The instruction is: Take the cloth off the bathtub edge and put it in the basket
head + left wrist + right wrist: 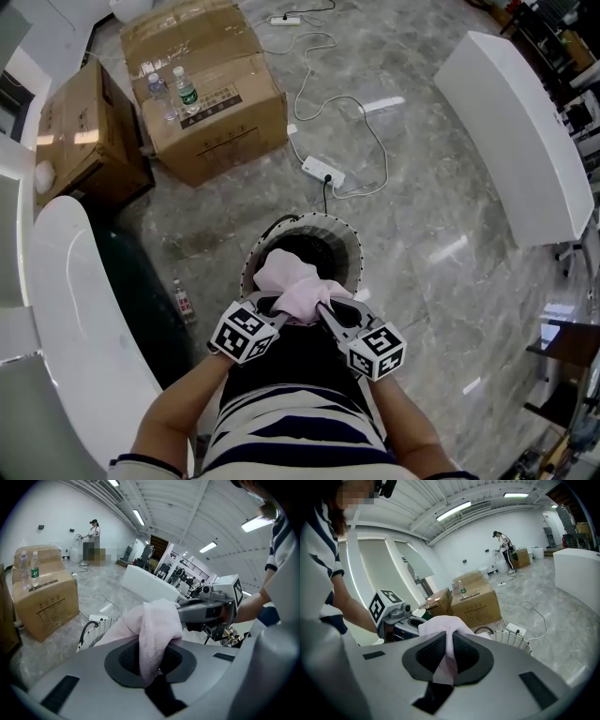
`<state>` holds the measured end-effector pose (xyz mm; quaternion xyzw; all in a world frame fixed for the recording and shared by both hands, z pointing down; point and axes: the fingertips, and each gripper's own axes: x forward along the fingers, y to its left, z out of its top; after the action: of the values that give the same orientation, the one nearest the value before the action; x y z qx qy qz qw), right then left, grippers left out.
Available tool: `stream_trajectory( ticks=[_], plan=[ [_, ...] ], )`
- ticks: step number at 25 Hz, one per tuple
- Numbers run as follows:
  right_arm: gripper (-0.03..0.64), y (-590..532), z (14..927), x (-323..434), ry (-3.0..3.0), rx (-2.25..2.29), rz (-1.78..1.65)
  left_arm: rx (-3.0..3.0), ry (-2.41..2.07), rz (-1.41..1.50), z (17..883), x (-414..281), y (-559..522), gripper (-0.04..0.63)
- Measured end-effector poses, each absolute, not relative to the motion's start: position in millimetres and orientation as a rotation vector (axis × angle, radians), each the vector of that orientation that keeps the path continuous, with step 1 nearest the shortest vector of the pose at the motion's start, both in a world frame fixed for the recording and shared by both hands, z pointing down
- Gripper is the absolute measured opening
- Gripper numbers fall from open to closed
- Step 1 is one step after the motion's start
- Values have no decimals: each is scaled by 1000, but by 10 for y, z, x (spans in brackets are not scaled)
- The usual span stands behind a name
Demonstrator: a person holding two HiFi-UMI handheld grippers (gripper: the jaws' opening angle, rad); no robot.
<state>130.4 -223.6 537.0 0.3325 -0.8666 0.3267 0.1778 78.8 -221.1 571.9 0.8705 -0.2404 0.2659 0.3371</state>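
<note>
The left claw pinches one part of the pink cloth. The right claw pinches another part. The cloth is bunched up between them, right over the open top of the round basket on the floor. The white bathtub is close by on the left. A small bottle is on the floor between tub and basket. Past the basket are a power strip with its cord, and a big cardboard box with two bottles on top. Another box stands beside it.

Navy-and-cream striped shirt, grey left tongs, grey right tongs
</note>
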Motion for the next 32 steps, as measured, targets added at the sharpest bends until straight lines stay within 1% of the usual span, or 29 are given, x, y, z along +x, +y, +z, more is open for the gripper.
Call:
stream_trajectory(
  ticks=[15, 22, 24, 27, 28, 29, 30, 32],
  plan=[
    [57, -1979, 6440, 1401, -2217, 828, 1059, 2065, -483, 1026, 6804, 786, -1857, 49],
    [57, -1980, 6744, 1372, -2141, 822, 1083, 2024, -470, 1128, 7108, 697, -1835, 53],
    [57, -2042, 6766, 1394, -2130, 859, 1071, 2066, -499, 1166, 7103, 673, -1907, 75],
    [61, -2120, 6783, 1471, -2106, 925, 1051, 2097, -541, 1196, 7074, 622, -1966, 174],
    [90, -2145, 6774, 1501, -2103, 949, 1044, 2100, -566, 1185, 7062, 600, -1989, 204],
    [110, -2174, 6754, 1524, -2105, 969, 1036, 2101, -601, 1169, 7043, 568, -2022, 219],
    [125, -2203, 6728, 1538, -2110, 984, 1028, 2097, -638, 1149, 7019, 534, -2060, 219],
    [129, -2248, 6682, 1540, -2116, 995, 1021, 2078, -690, 1091, 6967, 497, -2126, 218]
  ],
)
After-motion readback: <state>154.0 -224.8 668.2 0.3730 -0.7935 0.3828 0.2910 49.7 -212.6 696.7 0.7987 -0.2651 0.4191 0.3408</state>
